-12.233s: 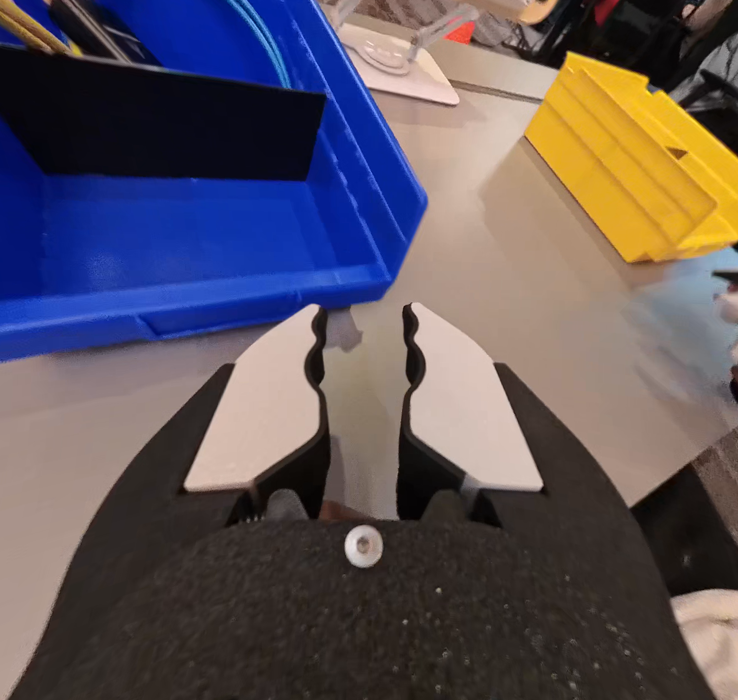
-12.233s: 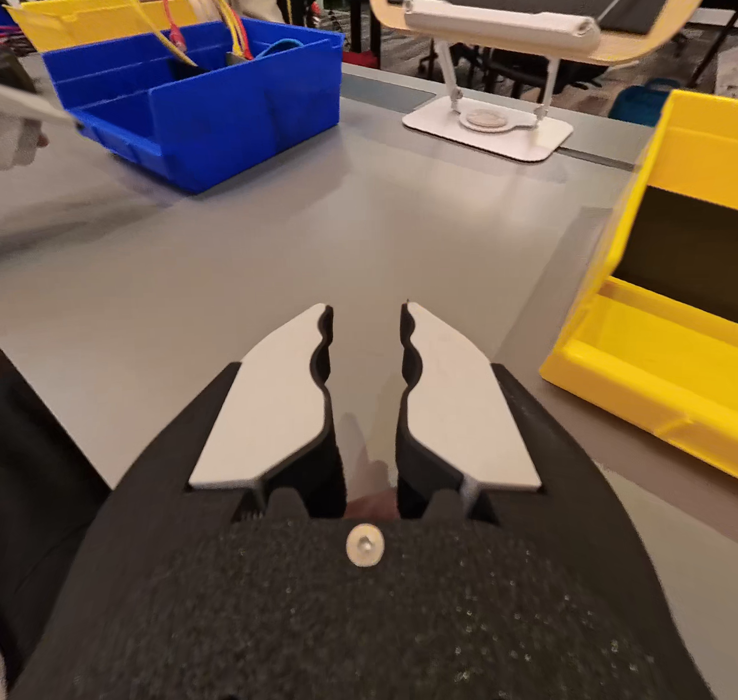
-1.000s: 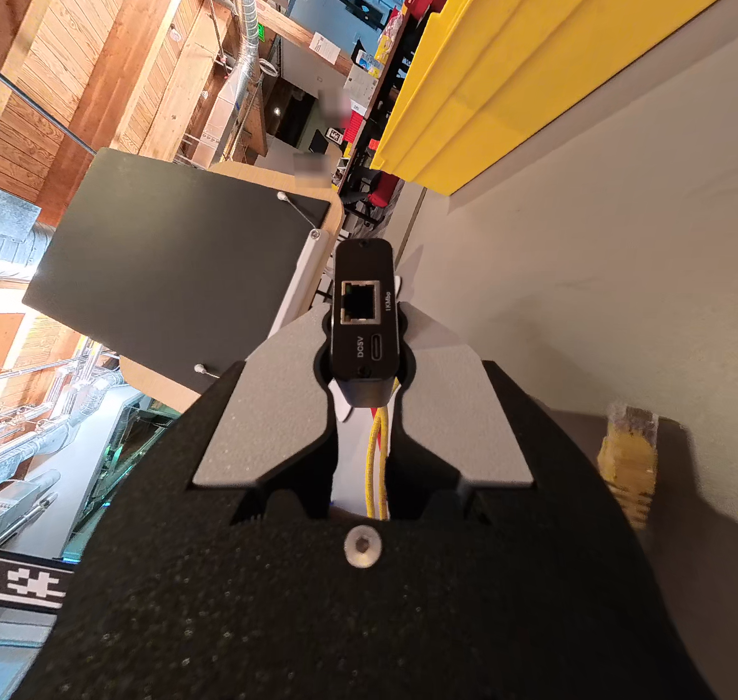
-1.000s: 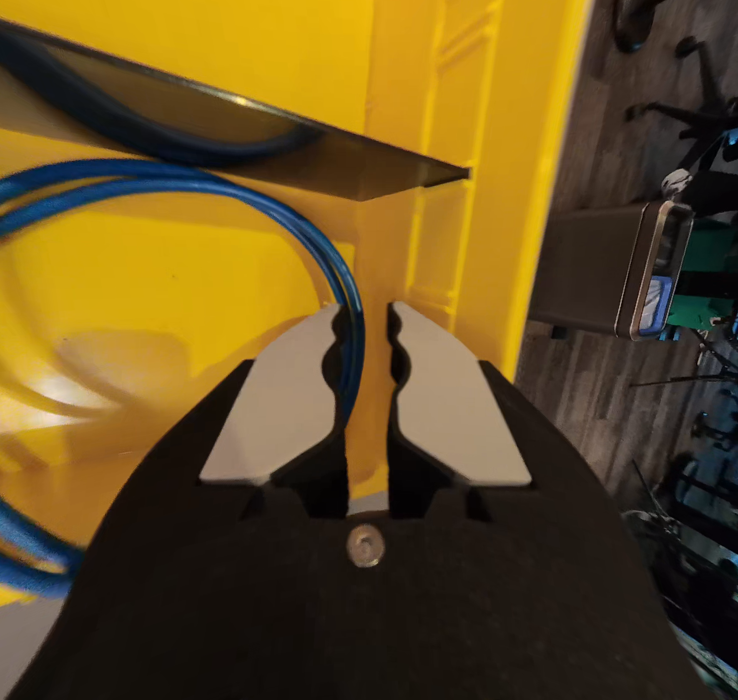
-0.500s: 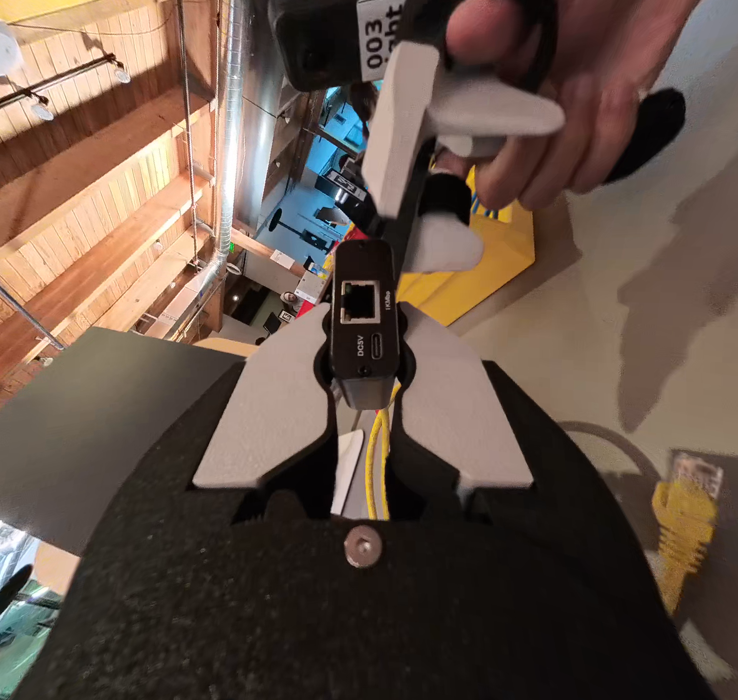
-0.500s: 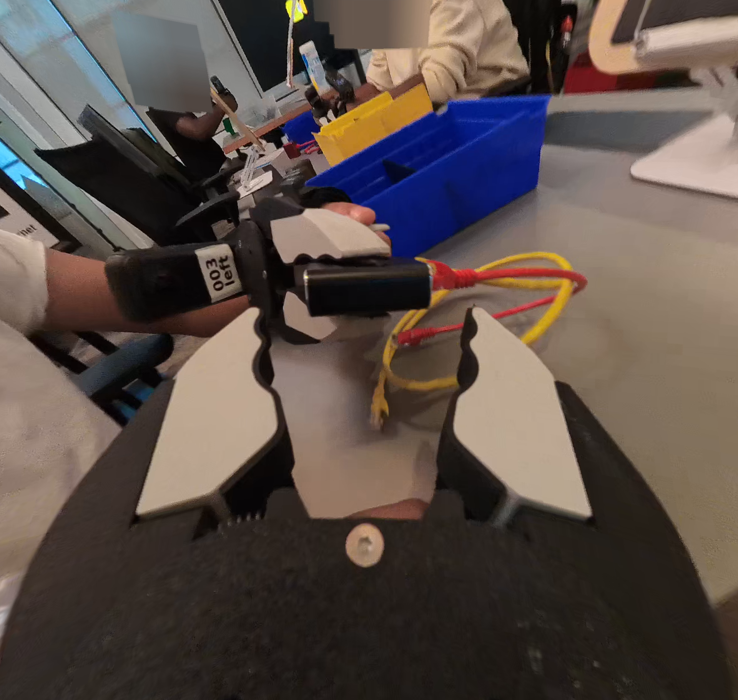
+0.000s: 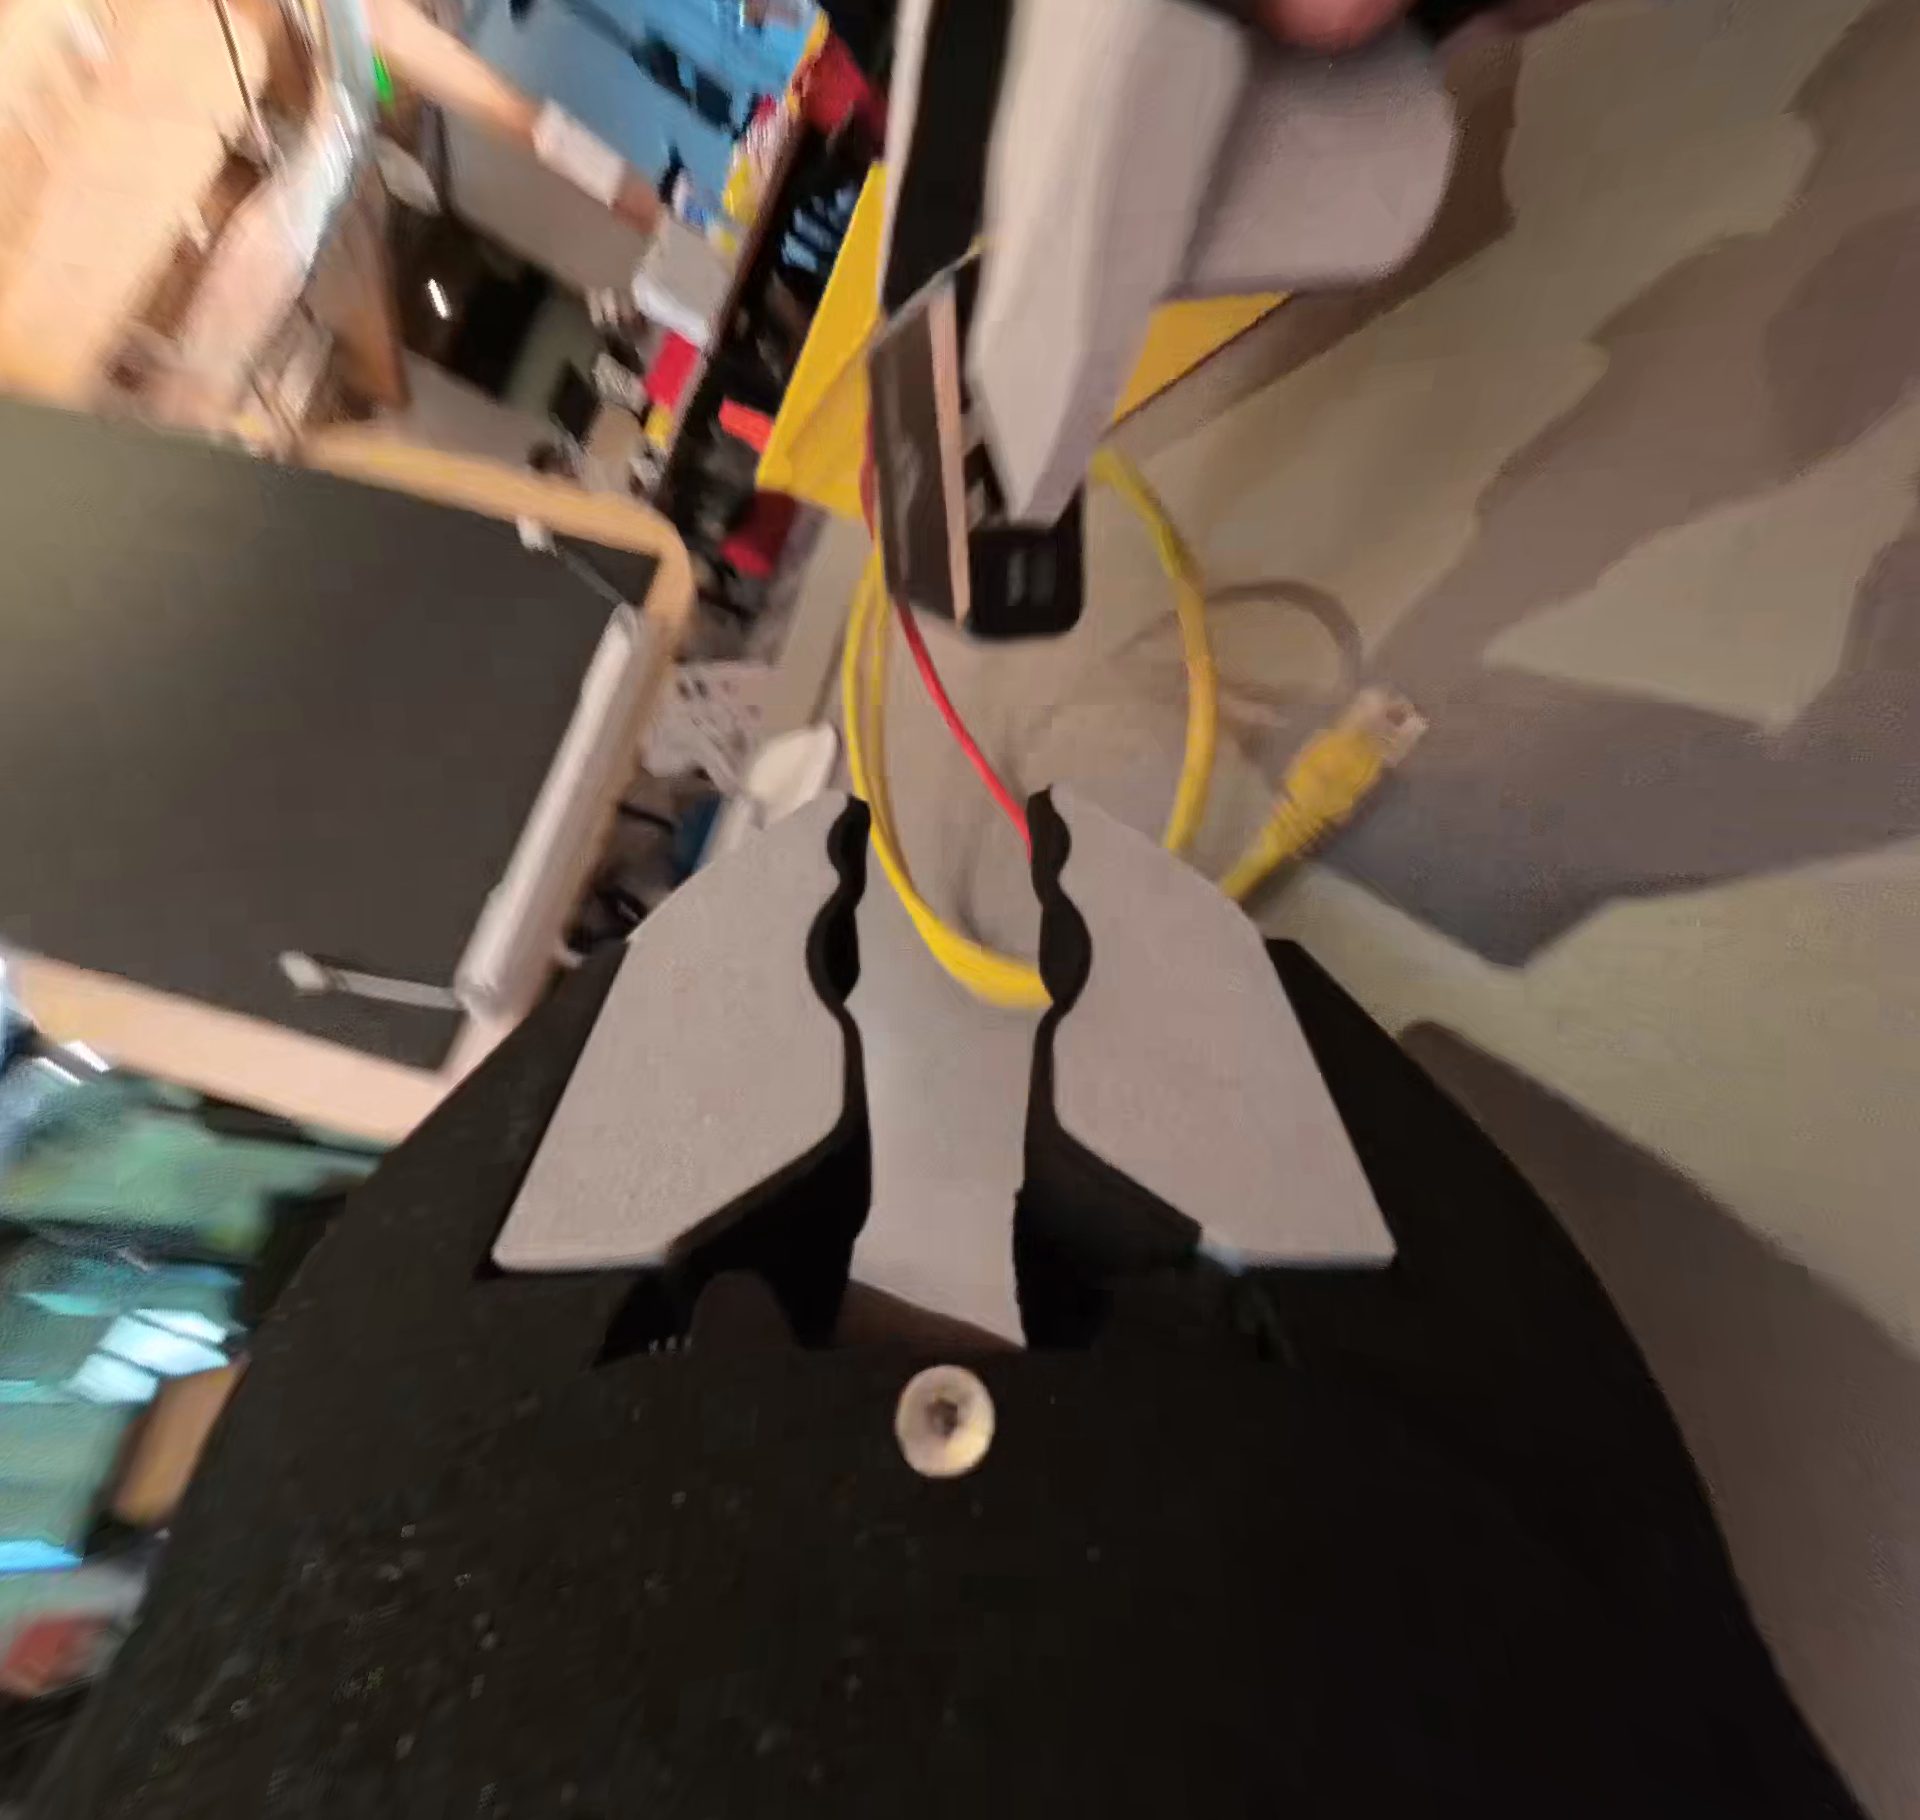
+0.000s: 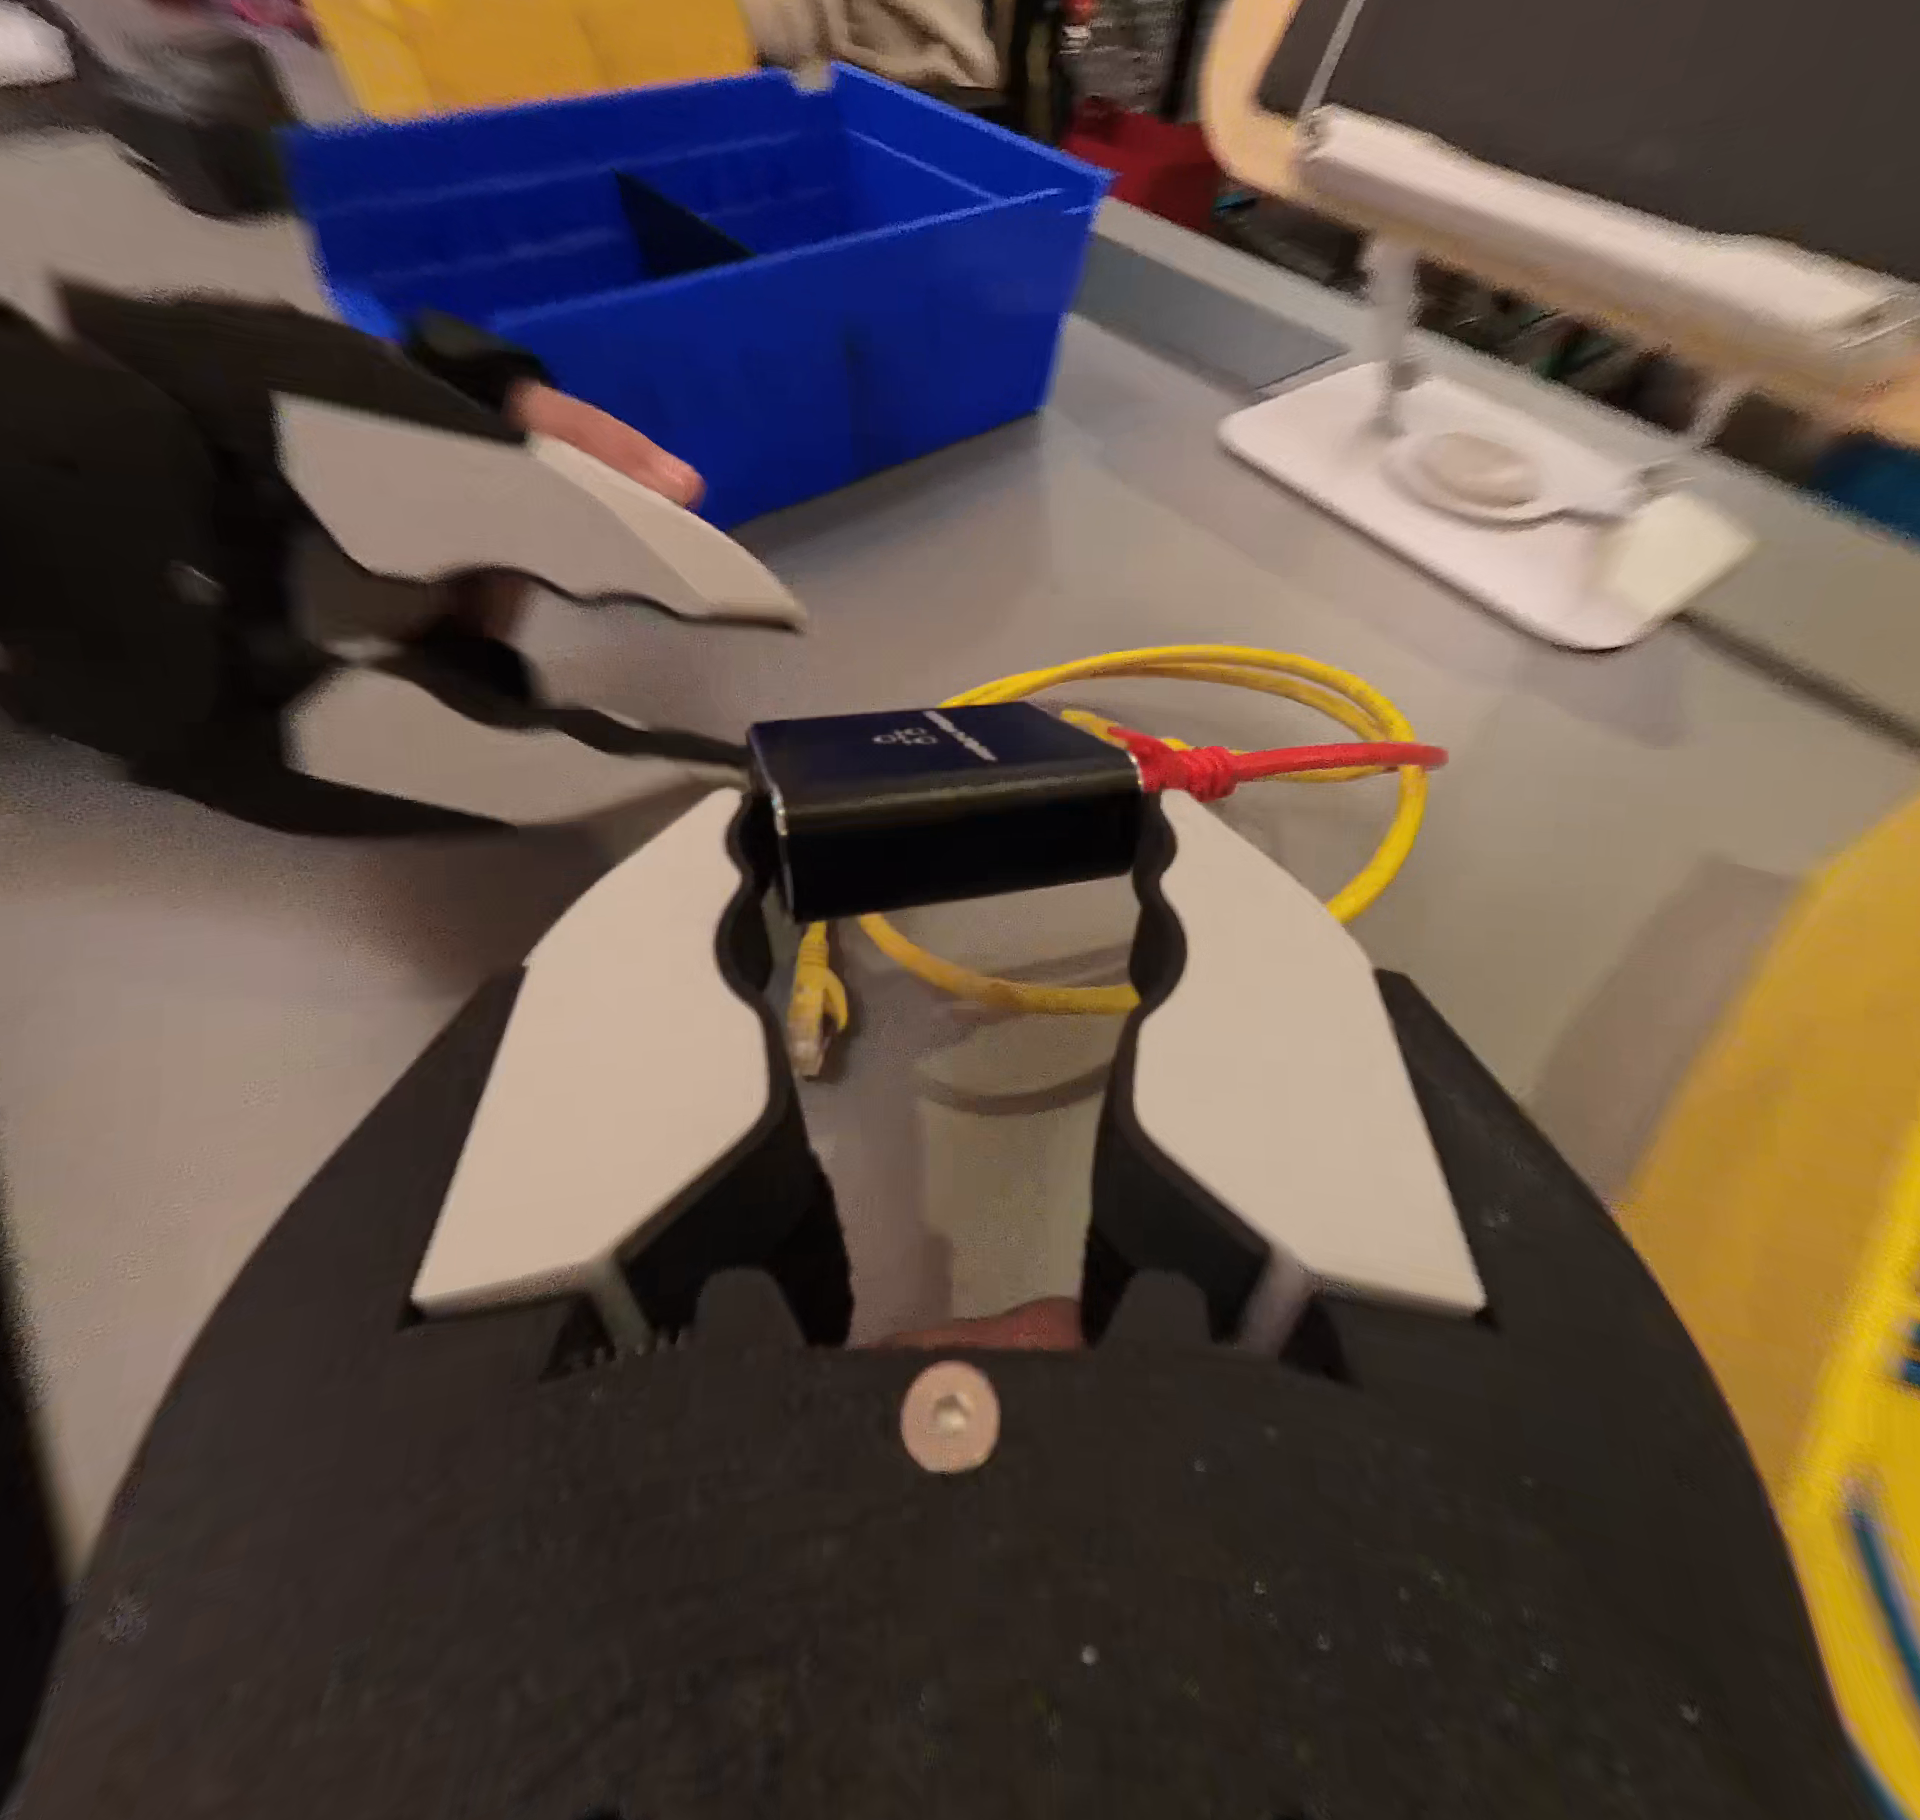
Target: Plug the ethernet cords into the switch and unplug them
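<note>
A small black box-shaped network switch (image 8: 940,809) sits clamped between the pale grey fingers of the right gripper (image 8: 945,835), raised above the grey surface (image 8: 1091,565), with a thin red ethernet cord (image 8: 1288,760) running from its right end. The left gripper (image 7: 948,897) holds nothing: its fingers stand narrowly parted, and through the gap the left wrist view shows only the surface and a loop of yellow ethernet cord (image 7: 1195,669). That cord's free yellow plug (image 7: 1340,768) lies on the surface just beside the loop, below the switch. A blue plastic bin with a black divider (image 8: 727,316) stands farther back, a yellow bin (image 8: 1808,1251) at the right edge and a white tablet stand (image 8: 1507,513) beyond; the left wrist view is blurred.

The step in hand appears to be fetching the yellow plug for a port. Done well, the left gripper would drop to the plug, close on its moulded boot rather than the thin cord, and keep the latch tab clear of the fingers. The right gripper should hold the switch level and steady, with an open port turned toward the approaching plug. Which ports are free cannot be told here. Slack in the loop should let the plug lift without dragging the switch.
</note>
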`<state>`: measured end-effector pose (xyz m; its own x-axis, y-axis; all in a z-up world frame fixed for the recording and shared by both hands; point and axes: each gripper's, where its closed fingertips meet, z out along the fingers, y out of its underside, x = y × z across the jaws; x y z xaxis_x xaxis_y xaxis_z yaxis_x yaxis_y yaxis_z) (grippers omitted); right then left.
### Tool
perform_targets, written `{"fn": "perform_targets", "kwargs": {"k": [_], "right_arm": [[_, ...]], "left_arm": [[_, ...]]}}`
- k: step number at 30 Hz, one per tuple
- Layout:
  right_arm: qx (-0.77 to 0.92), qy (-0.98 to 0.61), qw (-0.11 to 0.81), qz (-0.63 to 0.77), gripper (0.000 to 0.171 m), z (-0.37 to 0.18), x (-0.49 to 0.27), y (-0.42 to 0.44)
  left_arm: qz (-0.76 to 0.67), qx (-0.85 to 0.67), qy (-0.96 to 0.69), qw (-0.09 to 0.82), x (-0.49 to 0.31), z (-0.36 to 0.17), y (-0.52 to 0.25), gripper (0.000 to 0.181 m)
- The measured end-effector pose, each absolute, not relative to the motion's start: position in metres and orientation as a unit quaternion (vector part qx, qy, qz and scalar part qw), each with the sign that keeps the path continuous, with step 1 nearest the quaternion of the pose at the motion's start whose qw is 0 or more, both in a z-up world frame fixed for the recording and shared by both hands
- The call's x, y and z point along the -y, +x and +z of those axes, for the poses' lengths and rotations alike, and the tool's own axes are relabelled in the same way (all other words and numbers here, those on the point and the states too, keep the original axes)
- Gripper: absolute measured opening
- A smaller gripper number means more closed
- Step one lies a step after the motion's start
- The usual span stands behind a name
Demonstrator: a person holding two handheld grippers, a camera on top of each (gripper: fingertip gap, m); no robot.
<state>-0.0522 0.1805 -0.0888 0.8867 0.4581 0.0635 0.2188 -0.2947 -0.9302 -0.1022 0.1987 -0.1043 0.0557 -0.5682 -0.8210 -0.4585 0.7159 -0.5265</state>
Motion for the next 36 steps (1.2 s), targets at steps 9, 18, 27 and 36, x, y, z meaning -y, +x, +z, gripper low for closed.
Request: {"fn": "perform_targets", "kwargs": {"k": [9,18,27,36], "right_arm": [[0.278,-0.717,0.601,-0.217,0.067,-0.072,-0.186,-0.055],[0.404,-0.625,0.611,-0.269,0.066,-0.076,-0.168,-0.109],[0.338,-0.686,0.639,0.083,0.05,-0.061,-0.14,-0.109],[0.135,-0.772,0.502,0.366,0.064,-0.076,-0.162,-0.077]], "left_arm": [[-0.439,-0.502,-0.67,0.328,-0.184,-0.068,-0.098,0.079],[-0.549,-0.535,-0.635,0.096,-0.146,-0.093,-0.082,0.062],[-0.509,-0.6,-0.603,0.132,-0.164,-0.103,-0.098,0.062],[-0.417,-0.728,-0.524,0.148,-0.163,-0.108,-0.105,0.062]]}}
